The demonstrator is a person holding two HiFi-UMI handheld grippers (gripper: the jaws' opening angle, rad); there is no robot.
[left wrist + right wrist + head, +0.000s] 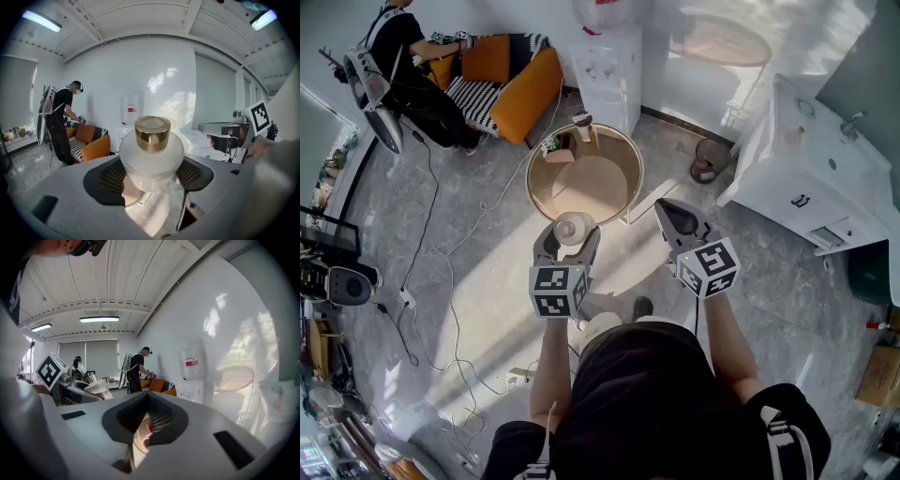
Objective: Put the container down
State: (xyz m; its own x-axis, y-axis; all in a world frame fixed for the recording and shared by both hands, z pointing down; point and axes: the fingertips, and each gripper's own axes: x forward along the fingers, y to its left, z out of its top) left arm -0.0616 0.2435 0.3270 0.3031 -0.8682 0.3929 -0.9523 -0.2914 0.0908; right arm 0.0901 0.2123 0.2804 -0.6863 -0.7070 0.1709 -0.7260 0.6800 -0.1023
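Left claw [571, 234] clamped on both sides of a frosted white container [151, 157] with gold cap [153, 133]. Container upright, off the floor, at the near rim of a round wooden desk [591, 187]. Right claw [673, 217] to the right, pads together, nothing between them. Far left, orange sofa [525, 89] and a person [403, 47].

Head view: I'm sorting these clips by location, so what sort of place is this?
Probably a lounge or break corner in an office or studio. There is an orange sofa, a water dispenser against the wall, and a small round table on a grey hard floor.
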